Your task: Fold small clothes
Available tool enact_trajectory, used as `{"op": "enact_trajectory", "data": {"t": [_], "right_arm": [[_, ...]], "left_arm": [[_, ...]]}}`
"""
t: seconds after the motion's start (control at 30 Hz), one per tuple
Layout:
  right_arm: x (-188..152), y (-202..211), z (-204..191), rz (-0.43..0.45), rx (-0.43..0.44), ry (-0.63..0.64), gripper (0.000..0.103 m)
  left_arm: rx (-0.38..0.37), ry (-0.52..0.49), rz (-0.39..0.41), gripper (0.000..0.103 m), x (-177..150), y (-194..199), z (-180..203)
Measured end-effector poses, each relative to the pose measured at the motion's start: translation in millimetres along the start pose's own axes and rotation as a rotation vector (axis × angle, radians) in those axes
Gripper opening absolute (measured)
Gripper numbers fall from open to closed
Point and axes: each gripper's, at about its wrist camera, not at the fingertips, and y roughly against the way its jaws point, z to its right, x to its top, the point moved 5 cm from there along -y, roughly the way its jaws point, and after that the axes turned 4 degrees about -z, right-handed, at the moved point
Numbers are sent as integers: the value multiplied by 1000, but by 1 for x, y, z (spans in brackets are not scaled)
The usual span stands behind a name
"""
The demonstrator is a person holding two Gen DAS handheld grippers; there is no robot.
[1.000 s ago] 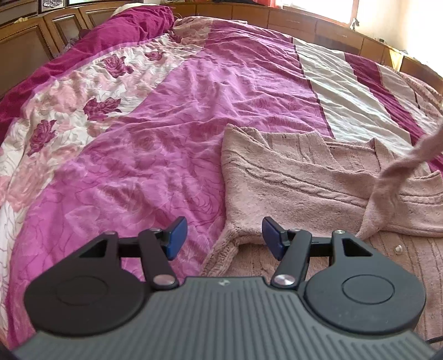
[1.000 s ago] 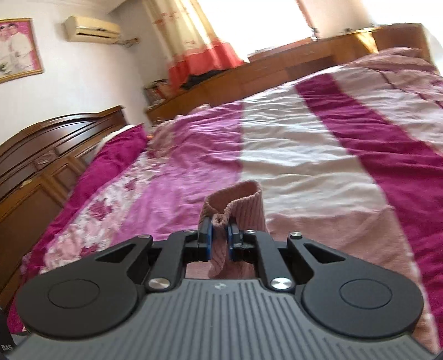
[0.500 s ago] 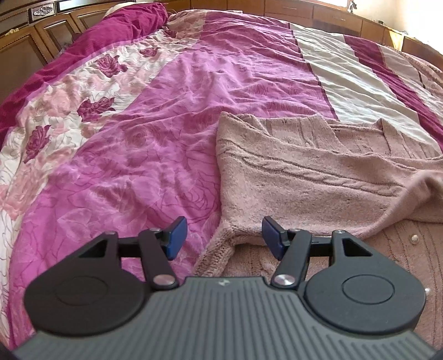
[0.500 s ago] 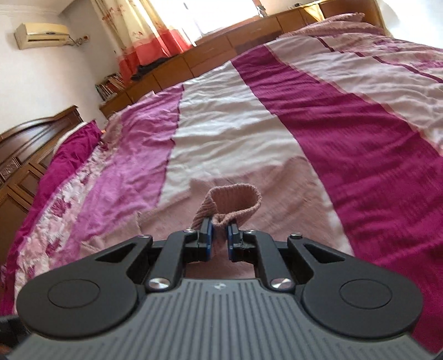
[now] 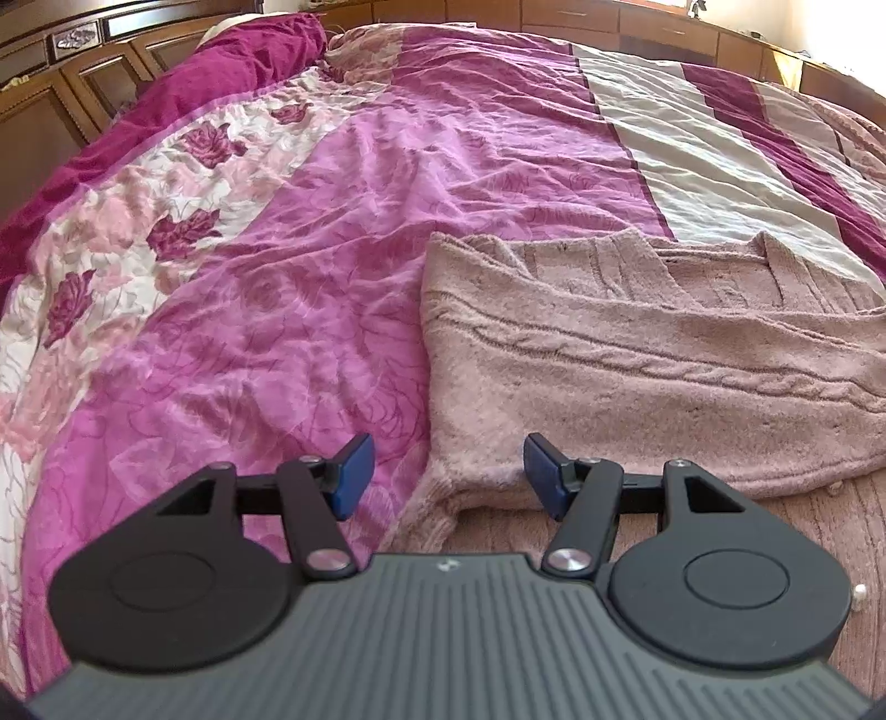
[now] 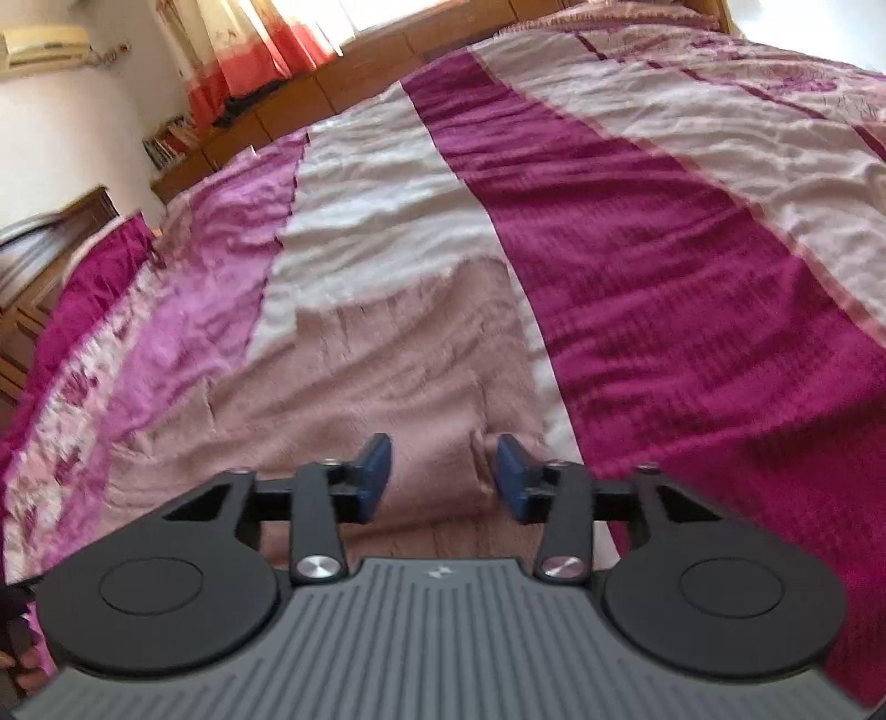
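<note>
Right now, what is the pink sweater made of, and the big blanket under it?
The sweater looks like soft knitted wool or acrylic yarn: fuzzy matte surface, cable ridges, ribbed edges. Which fibre, I cannot tell. The bedcover looks like thin woven cloth, maybe polyester or cotton, with a slight sheen on its fine wrinkles and rose patterns.

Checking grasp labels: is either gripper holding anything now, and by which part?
Nothing is held. The right gripper has just opened its jaws over the pink sweater; the left gripper is open too.

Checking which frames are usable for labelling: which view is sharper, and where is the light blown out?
Left wrist view: sharp, the cardigan knit clear, glare at top right. Right wrist view: motion-blurred bedspread, window washed out.
</note>
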Motion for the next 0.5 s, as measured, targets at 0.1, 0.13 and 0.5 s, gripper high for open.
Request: {"op": "enact_trajectory", "data": {"t": [0.1, 0.13, 0.5], "right_arm": [[12, -8, -8, 2, -8, 28, 54], [15, -13, -10, -4, -12, 41, 54], [8, -66, -23, -79, -105, 182, 22]], "left_arm": [[-3, 9, 13, 61, 6, -3, 1], [-5, 13, 19, 61, 9, -5, 1], [1, 94, 27, 64, 13, -41, -12]]}}
